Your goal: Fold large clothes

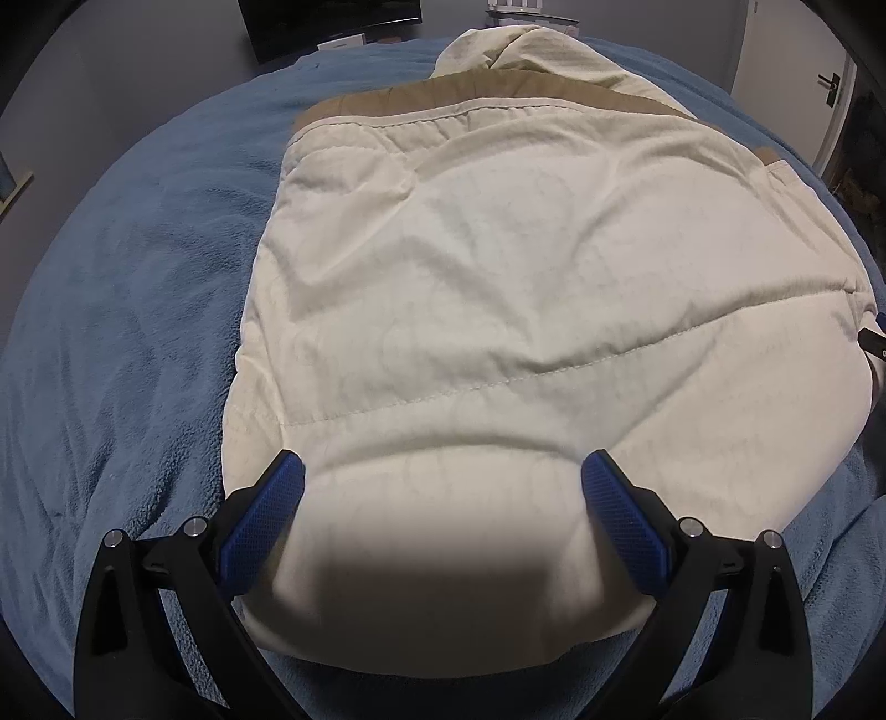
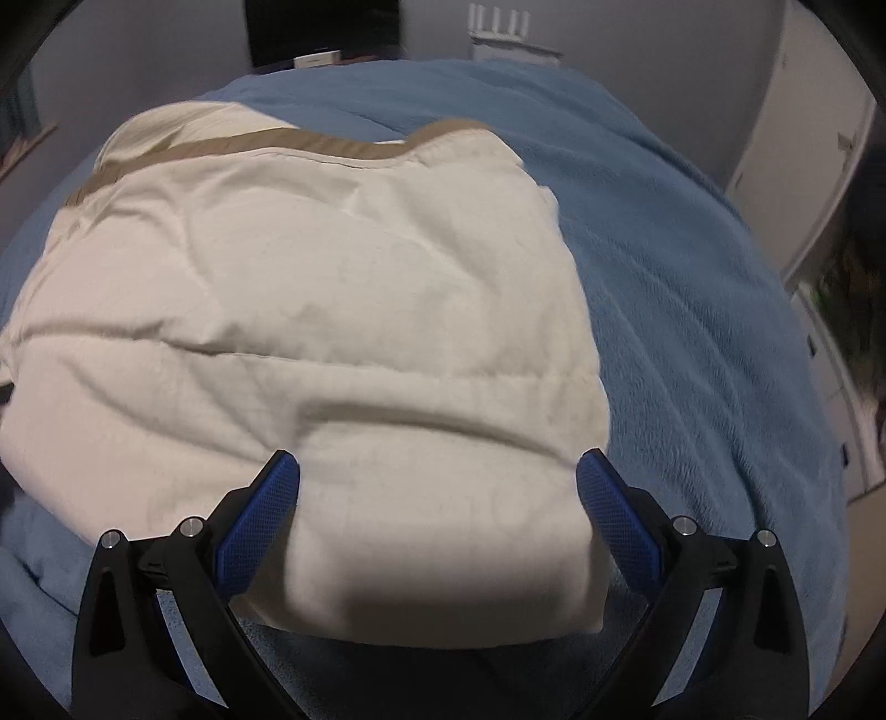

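A large cream quilted garment [image 1: 498, 266] with a tan inner lining band [image 1: 498, 91] lies folded on the blue blanket [image 1: 138, 277]. My left gripper [image 1: 443, 471] is open, its blue pads [image 1: 266, 520] on either side of the garment's near left fold. In the right wrist view the same garment [image 2: 310, 299] with its tan band [image 2: 232, 145] fills the left and middle. My right gripper [image 2: 437, 471] is open, its pads [image 2: 614, 515] straddling the garment's near right corner. Neither pad pair is closed on the cloth.
The blue blanket [image 2: 692, 277] covers the bed on all sides of the garment. A dark screen [image 1: 332, 22] and a white box [image 2: 318, 58] stand beyond the far edge. A white door [image 1: 830, 94] and cupboards [image 2: 803, 166] are at the right.
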A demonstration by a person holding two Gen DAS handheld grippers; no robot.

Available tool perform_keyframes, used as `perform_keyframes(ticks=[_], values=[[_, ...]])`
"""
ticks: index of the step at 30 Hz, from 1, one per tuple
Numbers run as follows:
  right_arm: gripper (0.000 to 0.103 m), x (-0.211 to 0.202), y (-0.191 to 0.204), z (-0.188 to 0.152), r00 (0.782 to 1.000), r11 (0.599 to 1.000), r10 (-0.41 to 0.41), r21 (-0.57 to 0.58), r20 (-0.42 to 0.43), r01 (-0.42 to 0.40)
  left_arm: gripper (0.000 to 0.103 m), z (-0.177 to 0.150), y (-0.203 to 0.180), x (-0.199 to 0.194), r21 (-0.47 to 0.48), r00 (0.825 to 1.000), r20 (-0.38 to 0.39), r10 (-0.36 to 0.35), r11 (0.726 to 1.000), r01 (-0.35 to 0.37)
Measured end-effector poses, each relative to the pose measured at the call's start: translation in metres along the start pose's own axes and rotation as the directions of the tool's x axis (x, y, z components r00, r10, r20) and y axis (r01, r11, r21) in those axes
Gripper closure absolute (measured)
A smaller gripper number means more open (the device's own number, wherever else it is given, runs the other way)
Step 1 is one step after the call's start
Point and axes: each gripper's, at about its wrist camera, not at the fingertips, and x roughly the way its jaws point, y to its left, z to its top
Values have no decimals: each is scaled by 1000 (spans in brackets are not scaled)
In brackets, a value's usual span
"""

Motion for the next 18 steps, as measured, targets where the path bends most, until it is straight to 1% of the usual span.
perform_keyframes(ticks=[2,4,5,7,10,12,14,15,18], values=[[7,-1,1,4,1000,1000,-3,9,-9,3,6,-1,0,-1,1,1000,2,4,1000,-4],[7,-15,8,-3,1000,1000,-20,8,21,20,6,3,-4,-5,3,1000,17,15,1000,-16],[7,-23,11,1,998,1000,-7,3,61,7,7,4,-5,-9,3,999,36,19,1000,-19],[7,-29,14,6,994,1000,13,-4,104,-13,7,5,-7,-18,-10,996,87,1,1000,0],[7,-19,14,16,995,1000,21,3,102,-22,7,17,1,-22,-56,988,154,-31,998,40],[7,-9,11,20,995,999,28,24,91,-30,6,27,6,-12,-69,988,155,5,998,6],[7,0,7,27,995,998,37,41,97,-41,6,35,14,6,-83,991,123,58,995,-48],[7,4,4,30,994,998,29,49,102,-34,6,43,21,12,-94,991,119,63,994,-52],[7,13,-2,37,994,997,15,77,107,-24,6,50,47,24,-163,991,114,74,985,-55]])
